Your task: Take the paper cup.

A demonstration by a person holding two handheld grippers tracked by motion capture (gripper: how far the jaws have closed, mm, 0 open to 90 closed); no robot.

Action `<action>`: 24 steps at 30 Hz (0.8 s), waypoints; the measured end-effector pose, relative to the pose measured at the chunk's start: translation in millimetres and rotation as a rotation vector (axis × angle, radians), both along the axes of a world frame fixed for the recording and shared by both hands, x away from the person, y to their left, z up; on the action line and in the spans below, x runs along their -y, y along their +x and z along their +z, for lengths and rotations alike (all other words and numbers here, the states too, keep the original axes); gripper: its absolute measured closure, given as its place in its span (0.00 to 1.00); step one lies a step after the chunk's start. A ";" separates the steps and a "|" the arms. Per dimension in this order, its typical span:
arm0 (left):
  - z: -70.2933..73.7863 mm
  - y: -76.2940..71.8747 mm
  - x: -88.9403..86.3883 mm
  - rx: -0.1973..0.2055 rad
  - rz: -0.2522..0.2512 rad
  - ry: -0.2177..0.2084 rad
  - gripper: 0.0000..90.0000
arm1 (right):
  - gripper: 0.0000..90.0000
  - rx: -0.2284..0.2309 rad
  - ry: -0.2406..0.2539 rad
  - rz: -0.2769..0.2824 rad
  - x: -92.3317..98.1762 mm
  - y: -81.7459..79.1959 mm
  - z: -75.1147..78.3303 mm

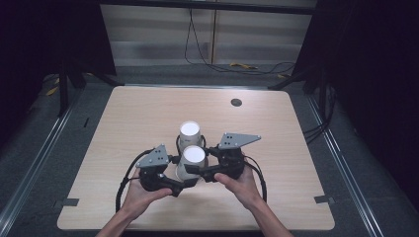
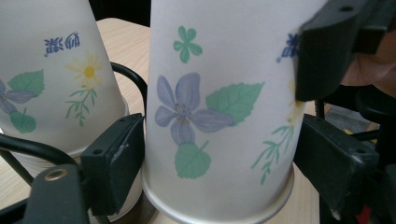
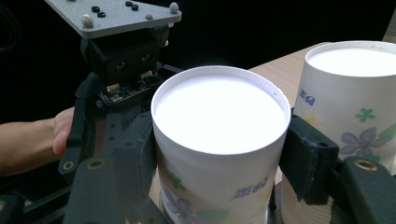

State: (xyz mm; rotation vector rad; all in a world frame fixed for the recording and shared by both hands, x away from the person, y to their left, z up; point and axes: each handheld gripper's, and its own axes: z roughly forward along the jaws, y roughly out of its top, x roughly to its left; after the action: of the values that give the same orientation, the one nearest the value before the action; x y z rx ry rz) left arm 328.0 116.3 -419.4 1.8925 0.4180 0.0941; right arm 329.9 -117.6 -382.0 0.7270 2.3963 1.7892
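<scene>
Dark room all around, pale wooden table (image 1: 148,118) lit in the middle, cables trailing on the floor at the top of the frame. Two upside-down paper cups sit touching near the centre: the far cup (image 1: 190,133) and, just below it in the high view, the near cup (image 1: 191,162), flowers printed on its wall. Both hands are in on that near cup. The right hand-held gripper (image 1: 193,171) has it clamped, a pad pressed flat on each side just under the white base, as its own view shows plainly. The left hand-held gripper (image 1: 184,184) comes in low by the rim; its jaws stand part-way in around the cup's foot, one pad (image 2: 114,165) right against the paper, the other still a touch off, so I'd call it not yet gripping. My read: this is the step of taking the near cup off its neighbour. Next up, the left needs to finish closing squarely on the rim without crushing it, then a straight lift clear of the far cup.
</scene>
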 end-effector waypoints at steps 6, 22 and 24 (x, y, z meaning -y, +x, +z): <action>0.1 -0.5 -0.7 0.011 -0.010 0.007 0.29 | 0.37 0.005 -0.007 0.007 -2.1 -0.2 -1.3; -1.1 -0.2 -2.5 0.009 -0.009 0.004 0.31 | 0.20 0.015 0.009 -0.026 1.1 -0.2 -0.5; -1.6 0.4 -4.6 0.009 -0.006 0.011 0.31 | 0.20 0.016 0.012 -0.031 3.1 -0.1 0.0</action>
State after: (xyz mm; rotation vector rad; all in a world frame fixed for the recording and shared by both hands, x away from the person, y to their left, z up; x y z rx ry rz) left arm 328.4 120.9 -421.0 1.9031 0.4063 0.1005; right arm 329.8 -120.8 -382.0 0.7434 2.3534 1.7923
